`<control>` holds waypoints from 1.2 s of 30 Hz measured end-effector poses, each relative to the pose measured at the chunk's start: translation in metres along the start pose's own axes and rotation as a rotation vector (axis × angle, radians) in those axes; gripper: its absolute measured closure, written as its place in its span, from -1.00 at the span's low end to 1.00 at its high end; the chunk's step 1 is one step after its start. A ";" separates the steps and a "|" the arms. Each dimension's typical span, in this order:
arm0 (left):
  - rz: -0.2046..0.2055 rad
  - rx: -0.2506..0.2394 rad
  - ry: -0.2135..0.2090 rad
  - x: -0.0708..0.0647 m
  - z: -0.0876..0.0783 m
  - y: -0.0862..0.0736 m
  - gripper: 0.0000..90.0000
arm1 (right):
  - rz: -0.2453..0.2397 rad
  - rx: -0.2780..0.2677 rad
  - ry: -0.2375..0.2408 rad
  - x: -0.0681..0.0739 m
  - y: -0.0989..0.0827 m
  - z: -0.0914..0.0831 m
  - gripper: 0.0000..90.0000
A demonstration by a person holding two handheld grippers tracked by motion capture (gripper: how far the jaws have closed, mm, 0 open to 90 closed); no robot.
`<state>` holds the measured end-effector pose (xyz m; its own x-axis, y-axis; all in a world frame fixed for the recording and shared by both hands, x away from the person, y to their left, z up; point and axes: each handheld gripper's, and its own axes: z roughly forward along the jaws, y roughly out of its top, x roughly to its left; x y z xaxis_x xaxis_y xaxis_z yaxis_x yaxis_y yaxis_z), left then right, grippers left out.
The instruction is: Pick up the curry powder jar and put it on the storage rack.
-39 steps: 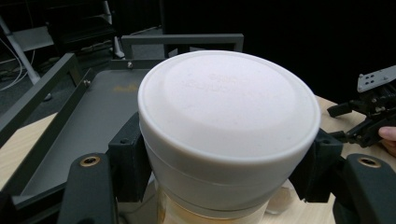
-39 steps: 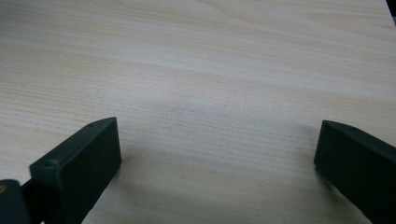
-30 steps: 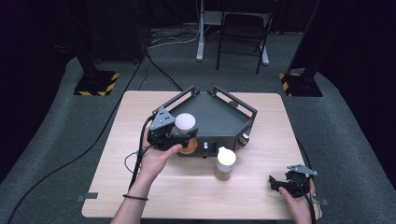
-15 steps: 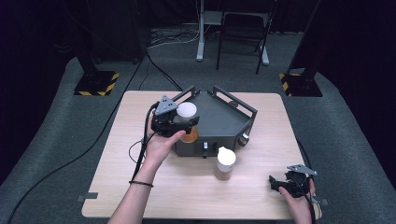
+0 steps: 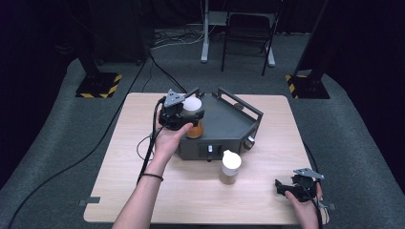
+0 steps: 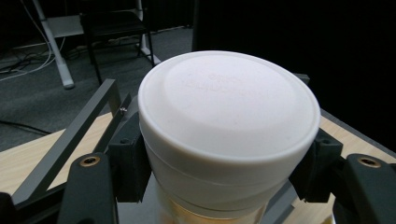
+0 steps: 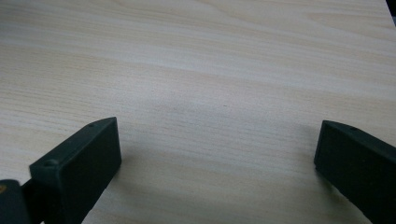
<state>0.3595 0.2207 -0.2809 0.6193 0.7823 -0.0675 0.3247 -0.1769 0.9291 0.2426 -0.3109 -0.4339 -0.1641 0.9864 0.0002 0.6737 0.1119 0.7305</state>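
Since a second earlier, my left gripper (image 5: 187, 116) had carried the white-lidded jar (image 5: 193, 114) farther back above the grey tray (image 5: 229, 125), jaws clamped tight on its lid. My right gripper (image 5: 291, 187) rested near the table (image 5: 119, 157) edge, jaws spread wide, empty. Another jar (image 5: 230, 167) stood before the tray.

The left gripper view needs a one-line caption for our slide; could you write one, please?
Left gripper shut on a white-lidded jar, held above the grey tray.
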 end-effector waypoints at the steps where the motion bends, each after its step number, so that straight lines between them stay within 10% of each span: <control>1: 0.001 0.005 -0.001 0.001 0.002 0.001 -0.24 | 0.000 0.000 0.000 0.000 0.000 0.000 -1.00; 30: -0.019 0.078 0.002 0.002 0.020 0.006 -0.25 | -0.001 0.000 0.001 0.000 0.000 0.000 -1.00; 36: -0.001 0.075 0.023 0.000 0.015 0.005 -0.64 | -0.001 0.000 0.001 0.000 0.000 0.000 -1.00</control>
<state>0.3718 0.2113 -0.2812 0.6029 0.7956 -0.0591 0.3787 -0.2202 0.8990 0.2427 -0.3109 -0.4339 -0.1655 0.9862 -0.0002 0.6734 0.1132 0.7305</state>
